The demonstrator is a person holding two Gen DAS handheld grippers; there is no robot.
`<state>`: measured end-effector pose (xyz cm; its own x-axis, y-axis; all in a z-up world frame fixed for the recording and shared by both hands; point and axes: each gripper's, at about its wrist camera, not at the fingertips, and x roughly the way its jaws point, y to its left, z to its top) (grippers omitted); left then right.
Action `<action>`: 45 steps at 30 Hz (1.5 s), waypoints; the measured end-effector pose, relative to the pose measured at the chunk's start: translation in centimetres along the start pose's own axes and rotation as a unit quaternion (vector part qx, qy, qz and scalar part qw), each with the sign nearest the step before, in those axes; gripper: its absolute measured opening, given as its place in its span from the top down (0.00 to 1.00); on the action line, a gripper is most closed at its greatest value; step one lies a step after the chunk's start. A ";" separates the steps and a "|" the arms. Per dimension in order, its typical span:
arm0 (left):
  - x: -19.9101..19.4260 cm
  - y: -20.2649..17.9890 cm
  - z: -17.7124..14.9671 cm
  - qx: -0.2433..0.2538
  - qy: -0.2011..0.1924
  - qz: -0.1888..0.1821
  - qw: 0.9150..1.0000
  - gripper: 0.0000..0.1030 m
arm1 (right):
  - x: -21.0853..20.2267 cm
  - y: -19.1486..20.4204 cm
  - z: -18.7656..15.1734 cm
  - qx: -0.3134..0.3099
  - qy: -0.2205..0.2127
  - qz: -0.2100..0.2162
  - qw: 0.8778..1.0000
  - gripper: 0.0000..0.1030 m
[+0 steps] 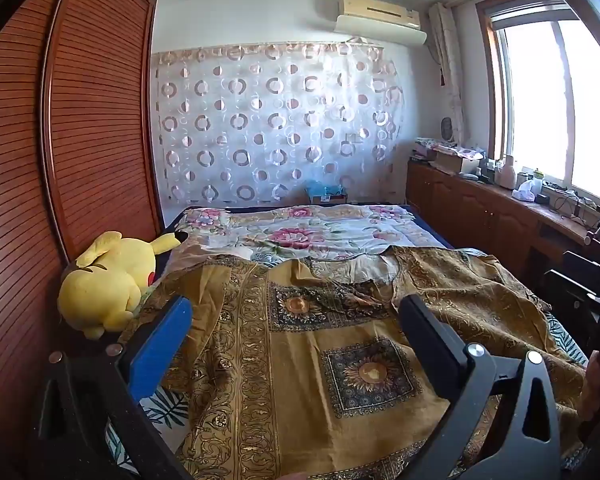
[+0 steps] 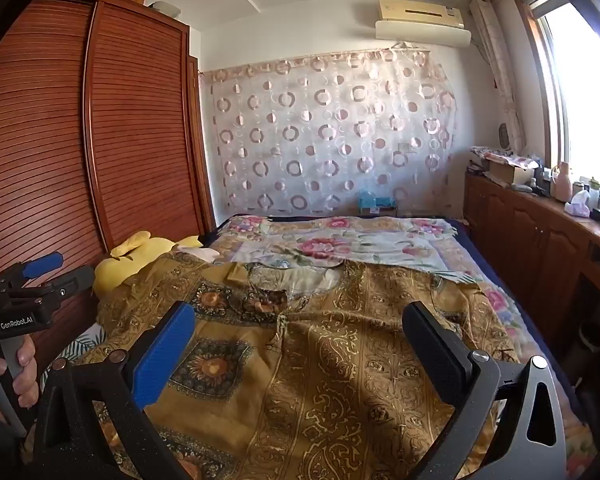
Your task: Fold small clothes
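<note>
A mustard-gold patterned garment (image 1: 320,344) with sunflower squares lies spread flat on the bed, neckline toward the far end; it also shows in the right wrist view (image 2: 332,352). My left gripper (image 1: 296,320) hovers open above its left half, holding nothing. My right gripper (image 2: 300,328) hovers open above its right half, holding nothing. The left gripper also shows at the left edge of the right wrist view (image 2: 56,268), held in a hand, its jaws apart.
A yellow plush toy (image 1: 108,280) lies at the bed's left edge by the brown slatted wardrobe (image 1: 60,140). A floral quilt (image 1: 312,232) covers the far bed. A wooden cabinet (image 2: 540,240) with clutter runs along the right under the window.
</note>
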<state>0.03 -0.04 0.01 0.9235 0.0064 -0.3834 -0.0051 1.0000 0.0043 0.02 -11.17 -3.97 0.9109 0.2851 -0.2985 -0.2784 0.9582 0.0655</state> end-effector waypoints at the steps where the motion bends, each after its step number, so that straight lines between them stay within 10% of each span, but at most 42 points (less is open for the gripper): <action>1: 0.0 0.0 0.0 0.001 -0.001 0.001 1.000 0.00 | 0.0 0.0 0.0 0.000 0.000 0.001 1.000 0.00; 45: 0.0 0.0 0.0 0.006 -0.006 0.002 1.000 0.00 | 0.3 0.2 -0.1 -0.001 0.000 0.001 1.000 0.00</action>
<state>0.00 -0.09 0.02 0.9278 0.0111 -0.3730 -0.0047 0.9998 0.0181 0.18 -10.91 -4.10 0.9105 0.2866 -0.2981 -0.2803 0.9577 0.0648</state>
